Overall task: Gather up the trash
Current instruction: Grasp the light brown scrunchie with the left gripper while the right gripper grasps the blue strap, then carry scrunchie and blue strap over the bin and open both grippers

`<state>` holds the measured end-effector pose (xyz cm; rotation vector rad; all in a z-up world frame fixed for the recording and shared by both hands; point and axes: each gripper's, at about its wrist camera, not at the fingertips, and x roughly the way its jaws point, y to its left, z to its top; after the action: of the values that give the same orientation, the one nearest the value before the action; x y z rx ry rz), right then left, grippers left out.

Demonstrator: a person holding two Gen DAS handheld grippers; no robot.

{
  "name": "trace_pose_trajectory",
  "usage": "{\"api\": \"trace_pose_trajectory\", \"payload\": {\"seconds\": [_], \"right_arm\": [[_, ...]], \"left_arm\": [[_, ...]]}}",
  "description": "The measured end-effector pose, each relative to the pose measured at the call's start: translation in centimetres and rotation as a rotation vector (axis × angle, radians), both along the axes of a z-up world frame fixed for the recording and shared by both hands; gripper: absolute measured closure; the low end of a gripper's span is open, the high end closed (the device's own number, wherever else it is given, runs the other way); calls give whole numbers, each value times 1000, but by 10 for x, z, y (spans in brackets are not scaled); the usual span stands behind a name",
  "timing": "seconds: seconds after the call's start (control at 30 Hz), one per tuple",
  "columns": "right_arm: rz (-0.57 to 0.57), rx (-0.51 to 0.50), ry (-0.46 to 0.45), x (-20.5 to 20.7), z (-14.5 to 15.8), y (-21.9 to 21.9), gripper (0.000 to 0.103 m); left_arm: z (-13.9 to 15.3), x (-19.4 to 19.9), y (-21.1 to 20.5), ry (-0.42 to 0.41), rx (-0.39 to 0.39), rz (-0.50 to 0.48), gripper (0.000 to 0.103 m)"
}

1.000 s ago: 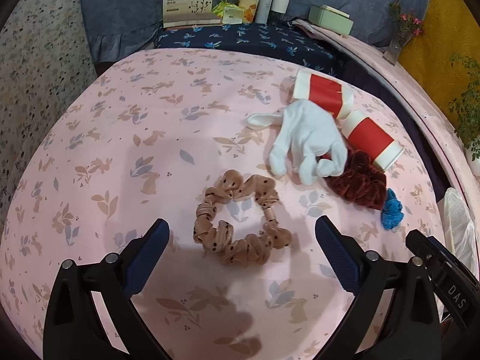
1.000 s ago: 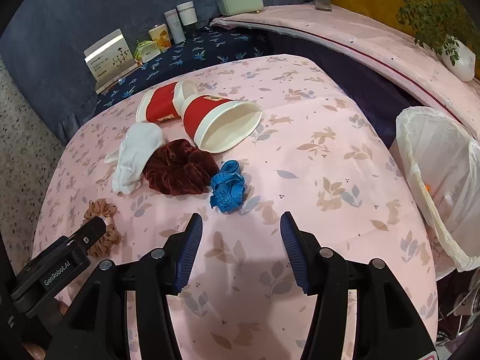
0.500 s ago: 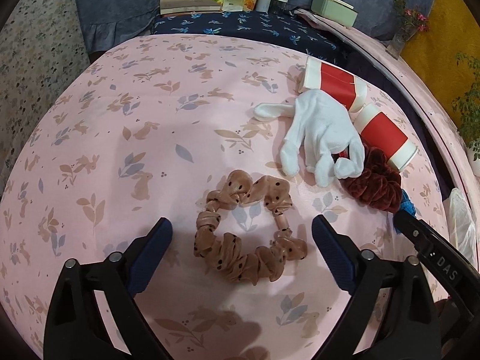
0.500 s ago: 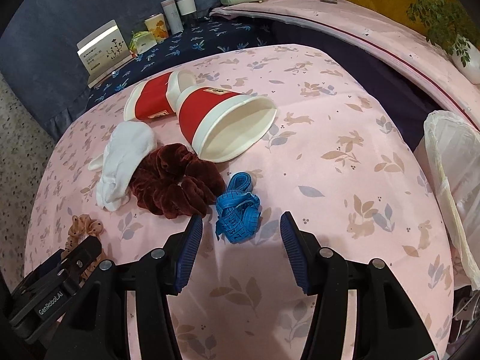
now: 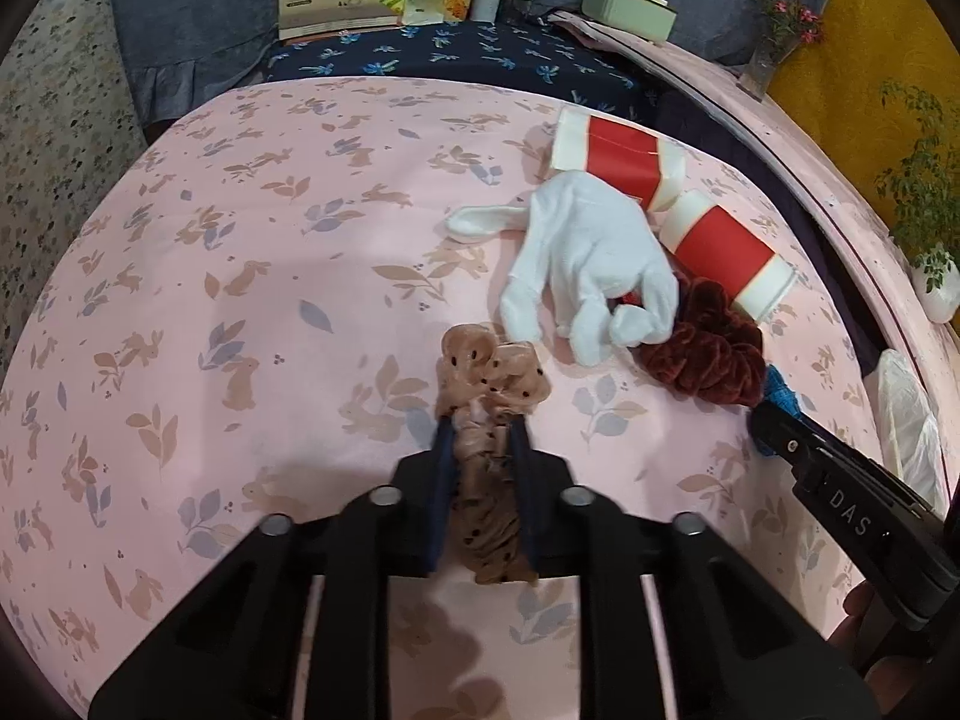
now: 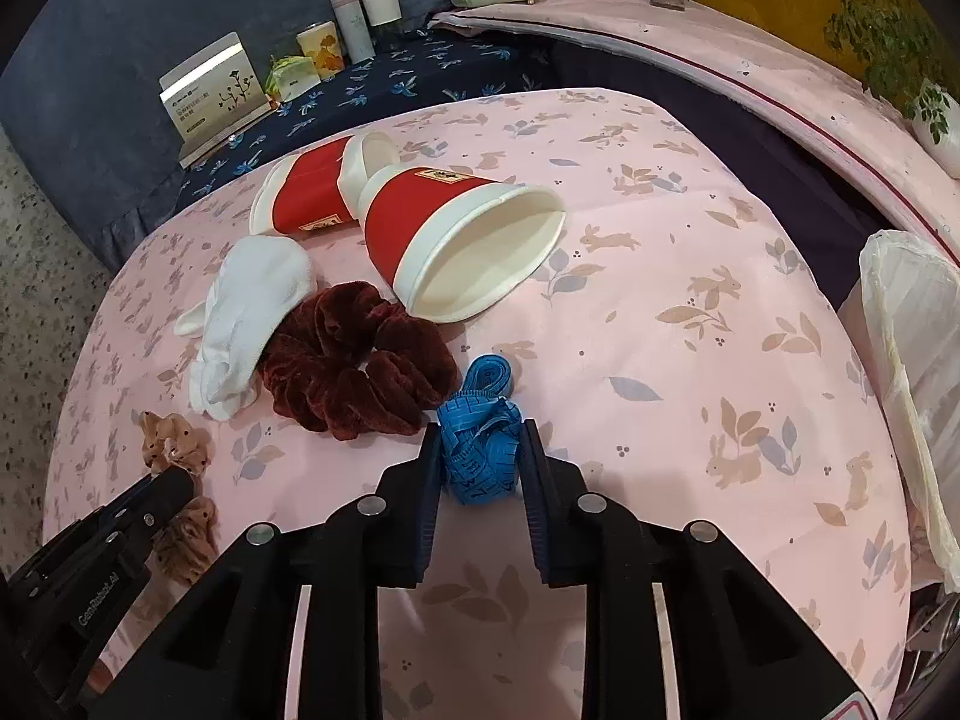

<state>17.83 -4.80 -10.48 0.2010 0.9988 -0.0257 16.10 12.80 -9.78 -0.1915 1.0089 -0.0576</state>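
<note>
On the pink rabbit-print tablecloth (image 5: pixel 240 240), my left gripper (image 5: pixel 480 429) is closing, its jaws pinching a tan dotted scrunchie (image 5: pixel 492 372) that bunches up between the pads. My right gripper (image 6: pixel 480 435) is closing too, with a crumpled blue tape measure (image 6: pixel 477 462) squeezed between its fingers. Just beyond lie a dark red velvet scrunchie (image 6: pixel 354 360), a white glove (image 6: pixel 252 294) and two red-and-white paper cups on their sides (image 6: pixel 456 228) (image 6: pixel 312 192). The left wrist view shows the same glove (image 5: pixel 588 252) and cups (image 5: pixel 723 252).
A white plastic bag (image 6: pixel 918 360) hangs open past the table's right edge. Boxes and jars (image 6: pixel 210 90) stand on a dark blue cloth at the back. A potted plant (image 6: pixel 936 120) sits at the far right.
Both pairs of jaws have come together from wide open: the left onto the tan scrunchie, now bunched, the right onto the blue tape measure after moving forward to it.
</note>
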Motion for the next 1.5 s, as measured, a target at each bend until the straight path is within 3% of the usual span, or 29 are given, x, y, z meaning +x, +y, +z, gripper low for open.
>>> {"api": "trace_pose_trajectory", "payload": {"seconds": [0.63,1.5], "right_arm": [[-10,31,-62,-59,31,-25,81],[-211,59,-133,-117,52,-129,81]], "left_arm": [[35,-31,-71,-79,33,-148,95],[71,-59,-189,-169,64,-385,95]]}}
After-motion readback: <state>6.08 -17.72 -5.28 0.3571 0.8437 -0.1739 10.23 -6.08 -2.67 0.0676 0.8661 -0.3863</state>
